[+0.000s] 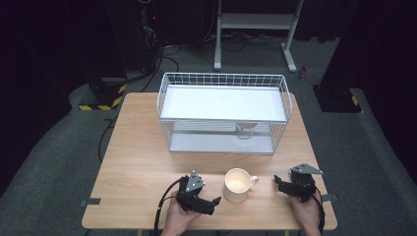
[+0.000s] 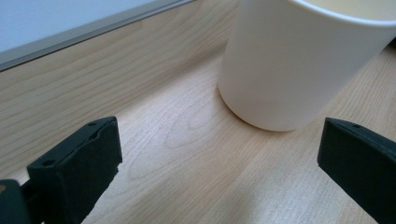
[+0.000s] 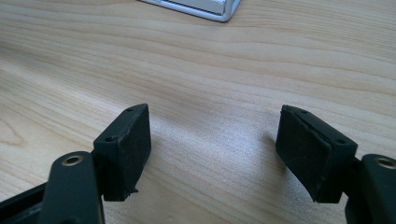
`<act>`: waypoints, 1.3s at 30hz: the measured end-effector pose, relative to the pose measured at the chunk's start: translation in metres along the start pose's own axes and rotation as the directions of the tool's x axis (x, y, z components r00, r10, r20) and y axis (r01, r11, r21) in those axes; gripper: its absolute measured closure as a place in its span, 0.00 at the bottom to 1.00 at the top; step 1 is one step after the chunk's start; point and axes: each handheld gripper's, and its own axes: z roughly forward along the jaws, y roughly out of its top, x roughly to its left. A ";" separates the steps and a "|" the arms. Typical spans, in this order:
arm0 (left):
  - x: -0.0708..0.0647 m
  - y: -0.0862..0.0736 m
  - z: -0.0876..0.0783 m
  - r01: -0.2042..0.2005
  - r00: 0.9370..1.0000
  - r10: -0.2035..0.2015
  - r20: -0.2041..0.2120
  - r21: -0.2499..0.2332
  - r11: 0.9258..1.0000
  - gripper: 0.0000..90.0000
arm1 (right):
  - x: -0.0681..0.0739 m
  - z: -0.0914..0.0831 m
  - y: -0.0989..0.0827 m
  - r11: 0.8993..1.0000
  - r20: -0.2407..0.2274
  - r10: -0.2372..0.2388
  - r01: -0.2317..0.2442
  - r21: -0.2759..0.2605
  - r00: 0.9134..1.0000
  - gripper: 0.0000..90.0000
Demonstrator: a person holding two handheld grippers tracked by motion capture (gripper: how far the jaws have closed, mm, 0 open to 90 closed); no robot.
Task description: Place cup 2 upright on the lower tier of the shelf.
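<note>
My left fingers (image 2: 219,163) stand wide apart with nothing between them, bare wood under the gap. The mug (image 2: 299,60) sits just beyond their tips, toward the right one, untouched, its base flat on the bench (image 2: 154,93). From above, my left fingers (image 1: 212,202) point right at the mug (image 1: 237,185), which stands near the front edge of the bench, its handle turned right.

My right fingers (image 3: 215,144) are parted about halfway, holding nothing, over plain wood. From above, my right fingers (image 1: 280,184) lie right of the mug with a strip of free bench between them and the handle. They point left, so the mug stands between my two hands.

Beyond the mug there is a band of open bench (image 1: 142,157) up to the wire basket (image 1: 223,78), which stands at the far side, its near rim well apart from the mug. A small glass (image 1: 244,131) sits inside the basket. Left of my left hand the bench lies open up to its left edge; my right hand sits close to the right edge.
</note>
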 end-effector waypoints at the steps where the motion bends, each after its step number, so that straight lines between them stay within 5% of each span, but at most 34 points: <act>1: 0.000 0.001 0.000 -0.004 1.000 0.004 0.003 0.001 1.000 0.00 | 0.000 0.000 0.000 1.000 0.000 0.000 0.000 0.000 1.000 0.29; 39: -0.033 0.032 0.029 -0.117 0.990 0.117 0.076 -0.009 0.993 0.00 | 0.000 0.000 0.000 1.000 0.001 0.003 -0.003 0.001 1.000 0.29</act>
